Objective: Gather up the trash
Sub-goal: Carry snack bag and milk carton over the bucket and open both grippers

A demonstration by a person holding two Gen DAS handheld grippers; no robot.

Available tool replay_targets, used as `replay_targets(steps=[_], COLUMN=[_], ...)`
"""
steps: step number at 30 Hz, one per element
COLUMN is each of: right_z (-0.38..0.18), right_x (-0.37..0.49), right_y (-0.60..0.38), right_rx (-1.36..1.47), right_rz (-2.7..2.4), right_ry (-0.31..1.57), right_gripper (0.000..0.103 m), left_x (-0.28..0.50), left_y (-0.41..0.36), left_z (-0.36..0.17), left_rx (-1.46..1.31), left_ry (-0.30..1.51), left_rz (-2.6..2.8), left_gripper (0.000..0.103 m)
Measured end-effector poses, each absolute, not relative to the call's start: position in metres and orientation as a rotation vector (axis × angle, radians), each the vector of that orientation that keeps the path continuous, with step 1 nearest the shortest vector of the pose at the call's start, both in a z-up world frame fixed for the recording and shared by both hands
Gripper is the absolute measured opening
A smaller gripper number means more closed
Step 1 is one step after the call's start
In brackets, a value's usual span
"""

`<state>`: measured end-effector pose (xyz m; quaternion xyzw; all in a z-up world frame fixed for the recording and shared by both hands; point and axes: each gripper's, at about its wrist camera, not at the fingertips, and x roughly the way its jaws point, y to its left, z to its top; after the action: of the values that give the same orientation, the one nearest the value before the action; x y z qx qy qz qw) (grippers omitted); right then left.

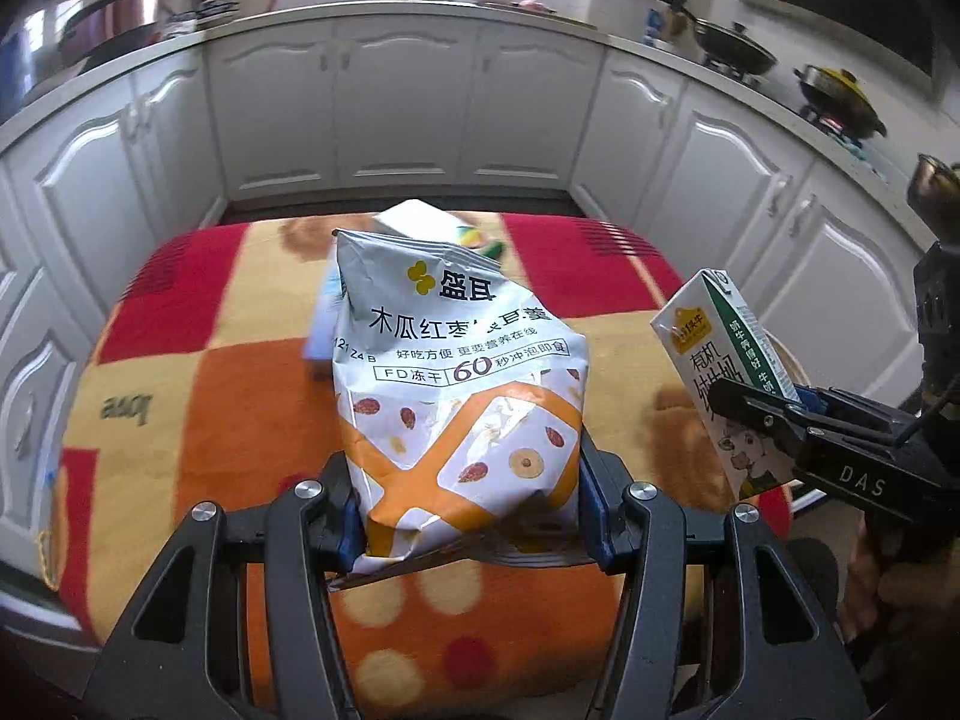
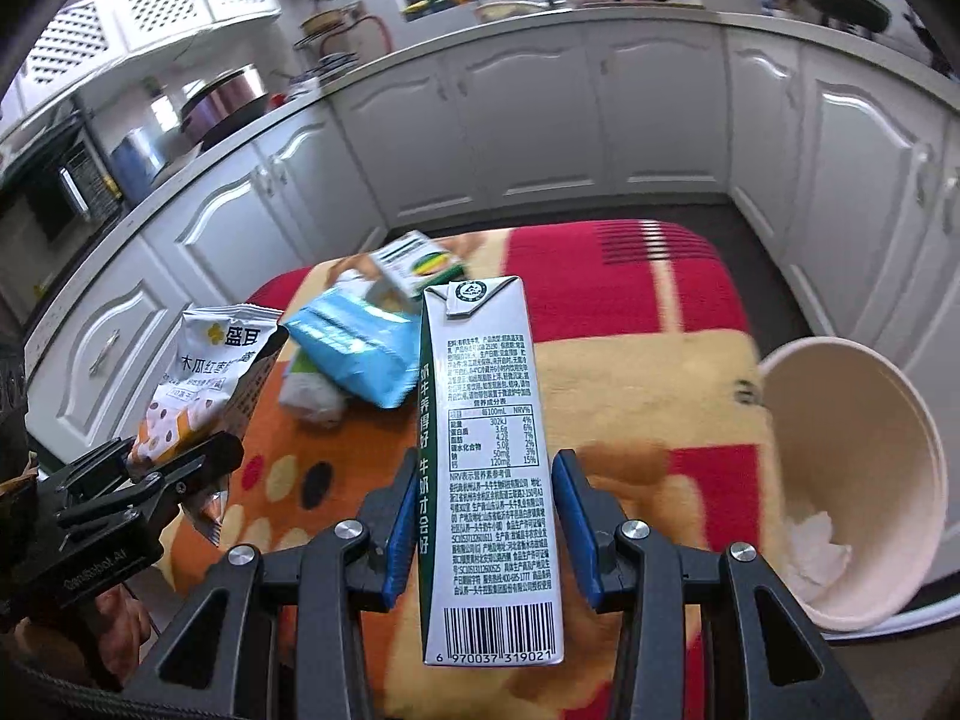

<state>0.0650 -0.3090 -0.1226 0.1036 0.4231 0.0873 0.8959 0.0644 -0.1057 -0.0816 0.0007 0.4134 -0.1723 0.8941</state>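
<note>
My left gripper (image 1: 468, 498) is shut on a white and orange snack bag (image 1: 462, 384) and holds it above the checkered blanket (image 1: 240, 420). The bag also shows at the left of the right wrist view (image 2: 198, 384). My right gripper (image 2: 486, 534) is shut on a white and green milk carton (image 2: 489, 450), held upright above the blanket; the carton also shows at the right of the left wrist view (image 1: 720, 378). A blue packet (image 2: 354, 348), a crumpled white wrapper (image 2: 309, 396) and a small green and white box (image 2: 414, 261) lie on the blanket beyond.
A beige paper bucket (image 2: 864, 456) with white tissue inside stands at the right edge of the blanket (image 2: 630, 372). White kitchen cabinets (image 1: 408, 108) surround the table. Pots and pans stand on the counter (image 1: 738, 54).
</note>
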Motion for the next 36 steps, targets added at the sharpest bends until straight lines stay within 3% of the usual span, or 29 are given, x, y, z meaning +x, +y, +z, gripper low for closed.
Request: replay_targets(steps=[17, 36], right_z=[-0.123, -0.165], right_x=[0.036, 0.030], right_y=[-0.414, -0.527], right_rx=[0.299, 0.444], right_rz=[-0.052, -0.281], right_ry=[0.866, 0.923], right_gripper=[0.041, 0.041], left_x=[0.075, 0.111], left_y=[-0.224, -0.351], left_z=[-0.089, -0.115], left_rx=[0.079, 0.120], left_ry=[0.885, 0.948], left_rz=[-0.571, -0.729], left_gripper=[0.053, 0.053])
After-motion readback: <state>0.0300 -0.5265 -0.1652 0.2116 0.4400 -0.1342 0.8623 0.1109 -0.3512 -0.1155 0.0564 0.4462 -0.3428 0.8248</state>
